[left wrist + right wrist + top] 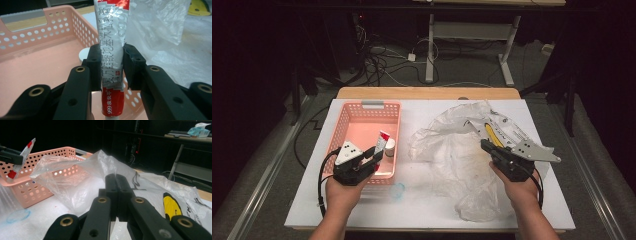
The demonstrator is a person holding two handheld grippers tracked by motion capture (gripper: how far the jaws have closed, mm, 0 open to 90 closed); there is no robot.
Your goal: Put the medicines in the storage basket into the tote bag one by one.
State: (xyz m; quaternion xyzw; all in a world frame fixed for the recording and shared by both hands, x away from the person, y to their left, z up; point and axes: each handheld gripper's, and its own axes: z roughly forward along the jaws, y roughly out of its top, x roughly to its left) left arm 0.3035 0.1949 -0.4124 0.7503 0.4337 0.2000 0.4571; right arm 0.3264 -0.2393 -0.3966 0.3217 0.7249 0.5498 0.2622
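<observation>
1. White foam sheet (422,200) covers one table.
2. One clear plastic bag (452,150) lies right of the basket; the right gripper (488,148) pinches its film, jaws fully closed.
3. One pink basket (362,117) stands at left.
4. One ointment tube (113,57) stands over the basket, clamped by the left gripper (111,67).

A white-topped table (432,210) carries a pink perforated basket (362,117) at centre left and a crumpled clear plastic bag (452,150) at centre right.
</observation>
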